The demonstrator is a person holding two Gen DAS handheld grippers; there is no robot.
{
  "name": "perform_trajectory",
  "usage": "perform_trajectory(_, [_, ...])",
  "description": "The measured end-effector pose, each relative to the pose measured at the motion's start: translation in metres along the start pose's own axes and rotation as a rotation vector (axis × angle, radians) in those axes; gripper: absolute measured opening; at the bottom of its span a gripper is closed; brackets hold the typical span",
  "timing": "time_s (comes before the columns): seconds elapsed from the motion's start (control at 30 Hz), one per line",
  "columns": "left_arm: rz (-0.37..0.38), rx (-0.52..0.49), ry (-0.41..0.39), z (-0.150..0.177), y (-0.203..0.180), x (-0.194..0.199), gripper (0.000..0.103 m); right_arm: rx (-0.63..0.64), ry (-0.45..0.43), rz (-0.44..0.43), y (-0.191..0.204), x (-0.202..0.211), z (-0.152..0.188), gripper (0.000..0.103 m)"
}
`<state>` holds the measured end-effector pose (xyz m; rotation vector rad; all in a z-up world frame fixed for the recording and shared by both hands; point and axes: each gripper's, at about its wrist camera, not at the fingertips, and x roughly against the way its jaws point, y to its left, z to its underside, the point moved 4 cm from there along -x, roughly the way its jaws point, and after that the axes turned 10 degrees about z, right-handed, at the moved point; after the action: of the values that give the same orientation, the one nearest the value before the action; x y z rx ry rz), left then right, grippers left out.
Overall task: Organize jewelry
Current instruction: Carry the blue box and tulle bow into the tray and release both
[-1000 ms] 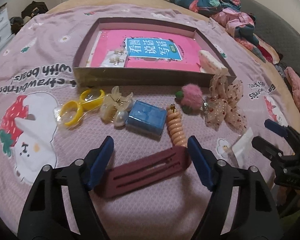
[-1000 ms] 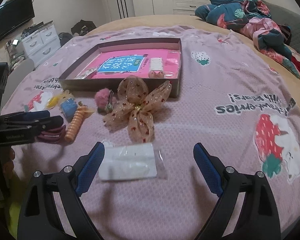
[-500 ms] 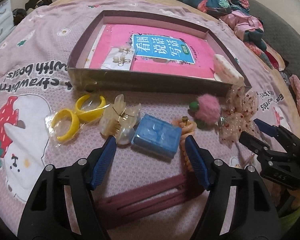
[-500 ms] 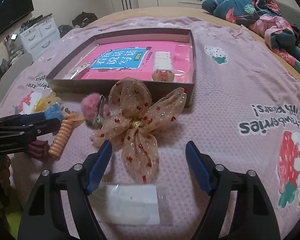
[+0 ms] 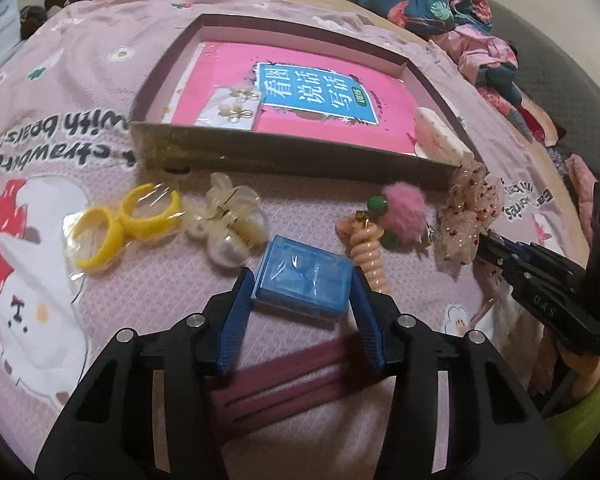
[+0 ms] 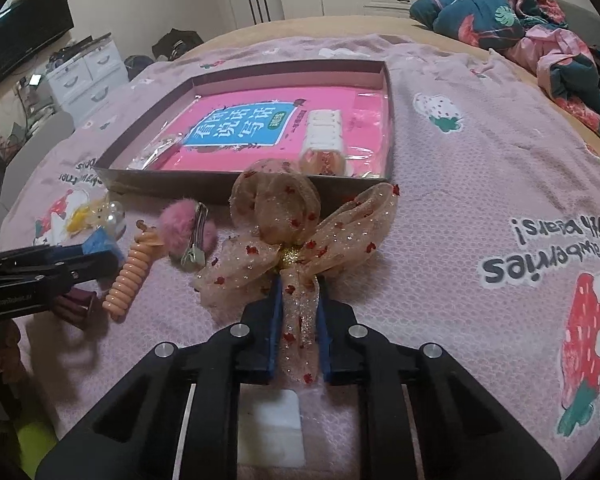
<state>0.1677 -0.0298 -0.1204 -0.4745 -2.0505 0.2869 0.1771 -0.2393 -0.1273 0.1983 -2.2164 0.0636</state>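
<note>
A pink blanket (image 6: 480, 184) covered the bed, with strawberries and bears printed on it. A flat box (image 5: 284, 156) lay on it, far from the grippers. A pink book (image 5: 300, 92) lay in the box. A card of earrings (image 5: 230, 110) sat on the book at the left, and a pale clip (image 5: 438, 138) lay at the box's right end.

Near the box, a row of small things lay on the blanket. A big bow (image 6: 296, 232) of see-through cloth with red dots was at the right. The right gripper (image 6: 298, 334) had just been closing, and now its blue pads pinched the bow's near tail between them.

Left of the bow lay a fluffy pink clip (image 6: 186, 232), then a peach coil band (image 6: 134, 276) beside it. A blue box (image 5: 302, 278) sat just left of the coil. The left gripper (image 5: 300, 312) had just been closing too. Its pads stood on both sides of the blue box, right against it, but I could not tell if they pressed it.

Left of that lay a clear claw clip (image 5: 230, 218) with pearls, and yellow rings (image 5: 128, 224) in a bag. A dark red clip (image 5: 300, 384) lay nearest, under the left gripper. A small white packet (image 6: 270, 428) lay under the right gripper.
</note>
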Motion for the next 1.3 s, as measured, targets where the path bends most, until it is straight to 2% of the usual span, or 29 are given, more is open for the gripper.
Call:
perform_trajectory(0.27, [-0.004, 0.007, -0.057, -0.005, 0.003, 0.033, 0.040, -0.013, -0.051, -0.004, -0.010, 0.031, -0.007, 0.014])
perform_trajectory(0.63, [-0.032, -0.024, -0.131, -0.056, 0.009, 0.051, 0.040, 0.022, -0.130, -0.033, 0.010, 0.050, -0.059, 0.014])
perform_trajectory(0.93, [-0.061, -0.025, -0.136, -0.103, 0.033, 0.037, 0.040, 0.062, -0.115, -0.037, 0.039, 0.020, -0.102, 0.014])
perform_trajectory(1.3, [-0.071, -0.043, -0.085, -0.143, 0.045, -0.006, 0.040, 0.066, -0.029, -0.021, 0.055, -0.032, -0.112, 0.014])
